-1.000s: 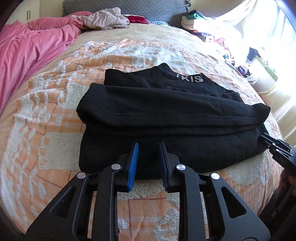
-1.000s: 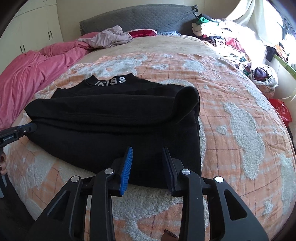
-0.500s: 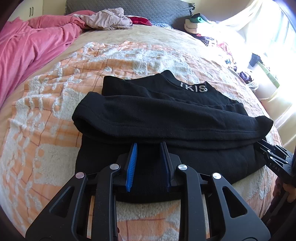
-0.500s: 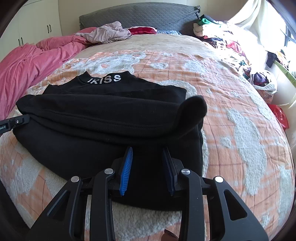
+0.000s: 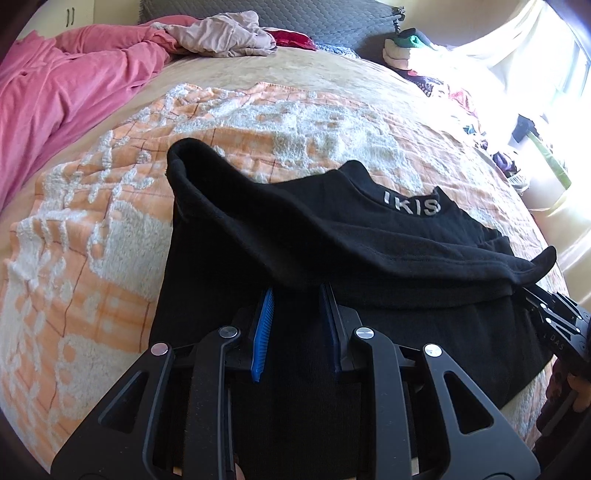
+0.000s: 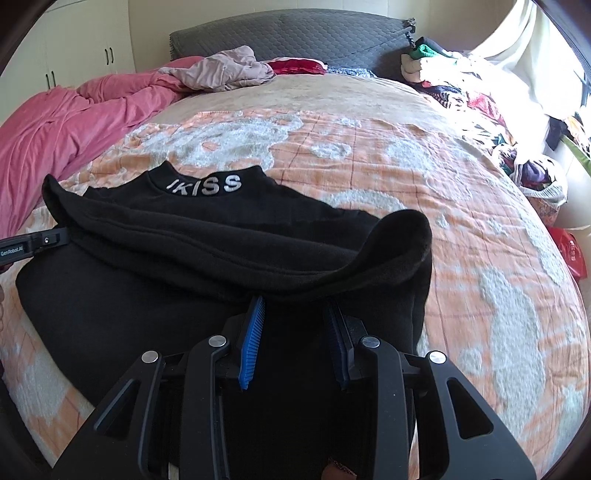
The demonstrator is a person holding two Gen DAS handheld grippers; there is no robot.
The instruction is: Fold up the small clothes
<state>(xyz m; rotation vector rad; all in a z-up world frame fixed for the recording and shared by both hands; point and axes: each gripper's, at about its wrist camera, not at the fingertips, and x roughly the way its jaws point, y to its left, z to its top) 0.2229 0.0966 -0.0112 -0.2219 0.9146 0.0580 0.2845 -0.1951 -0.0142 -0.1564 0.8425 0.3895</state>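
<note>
A black sweater [image 5: 369,236] lies flat on the orange-and-white blanket [image 5: 74,258], its collar lettered "IKISS" [image 6: 205,184] at the far side. A thick fold of it runs across the body, and both ends of the fold curl up off the lower layer. My left gripper [image 5: 295,291] is shut on the near edge of the fold at its left end. My right gripper [image 6: 293,301] is shut on the same edge at the right end. Each gripper shows at the other view's edge: the right gripper [image 5: 554,317], the left gripper [image 6: 37,242]. Fabric hides the fingertips.
A pink duvet [image 6: 55,129] is bunched along the left of the bed. A beige garment [image 5: 221,33] and a red one lie by the grey headboard [image 6: 295,37]. Piles of clothes [image 6: 461,85] line the right side, with a red bag [image 6: 569,251] beside the bed.
Both grippers moved forward toward the collar, taking the fold along. The fold's two ends lifted off the bed and now curl upward.
</note>
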